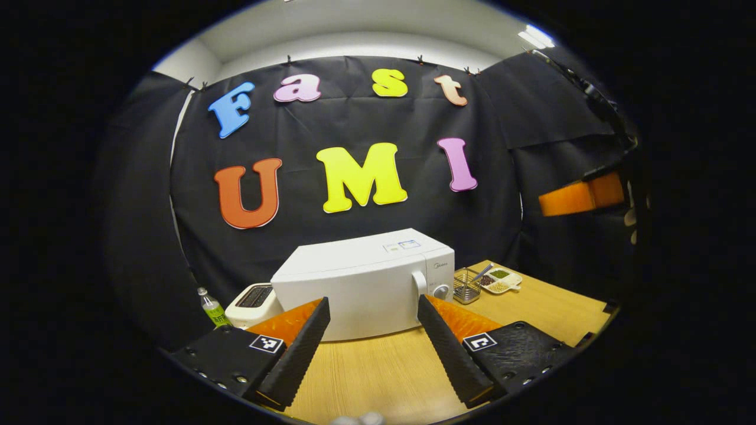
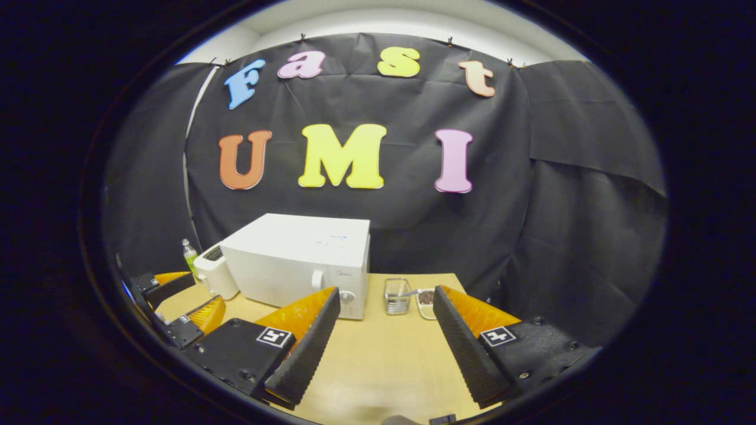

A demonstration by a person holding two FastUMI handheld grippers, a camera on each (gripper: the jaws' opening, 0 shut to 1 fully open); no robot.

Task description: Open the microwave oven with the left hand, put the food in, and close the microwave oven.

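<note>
While both grippers' fingers (image 1: 301, 348) gape (holding nothing), the shut microwave (image 1: 360, 283) sits beyond them

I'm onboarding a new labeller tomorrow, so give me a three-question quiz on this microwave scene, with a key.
1. True or false: the microwave door is already open.
2. Which stands directly beside the microwave on its hinge side, away from the knob? A) the toaster B) the wire basket C) the sectioned food dish
3. Fill in: both the left gripper and the right gripper hover over the wooden table with their jaws ____.

Key
1. False; the door is shut, handle untouched.
2. A; a green bottle stands beyond it.
3. Open, holding nothing.
</note>
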